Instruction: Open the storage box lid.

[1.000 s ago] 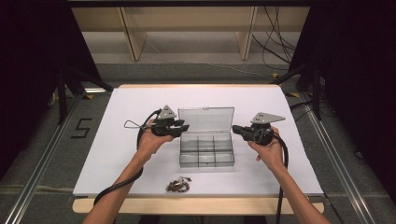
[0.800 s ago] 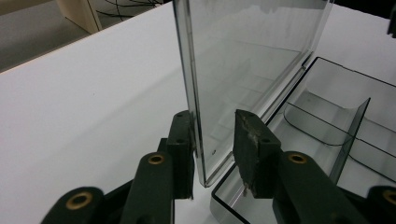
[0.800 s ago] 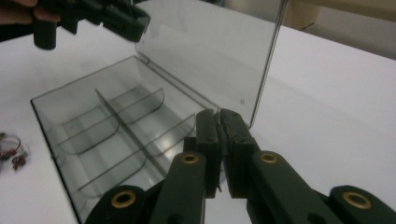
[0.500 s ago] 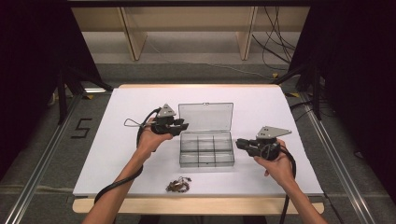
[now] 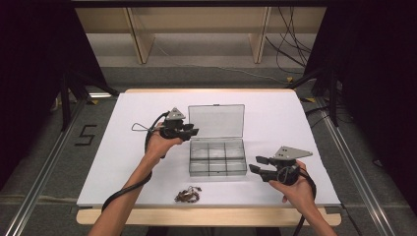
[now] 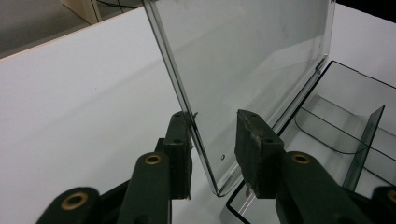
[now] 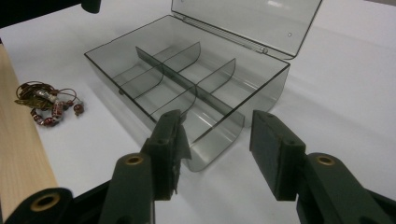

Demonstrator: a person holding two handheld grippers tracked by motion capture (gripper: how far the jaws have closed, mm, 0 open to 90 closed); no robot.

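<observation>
High view: one clear plastic compartment box [image 5: 218, 158] sits near the middle of the white table [image 5: 123, 123], its hinged lid [image 5: 216, 120] standing open at the far side. One small tangle of reddish beads on wire, a bracelet [image 5: 187, 195], lies on the white surface just in front of the box, apart from it, near the wooden front edge [image 5: 206, 216]. Two handheld grippers are present.

Dividers split the tray into six compartments, three by two. Right gripper view shows all visible compartments bare; the bracelet [image 7: 46, 105] lies outside the box.

The left gripper [image 5: 189, 132] is at the lid's left edge. Left gripper view shows that edge of the lid [image 6: 243, 70] standing between its jaws: the left pad lies against the lid's outer face, the right pad stands clear of it, so the jaws are partly open and do not clamp.

The right gripper [image 5: 257, 164] hovers just right of the box's front right corner. Its jaws have just been opening and now stand apart with nothing between them; the box's near corner [image 7: 205, 158] lies just beyond the fingertips.
</observation>
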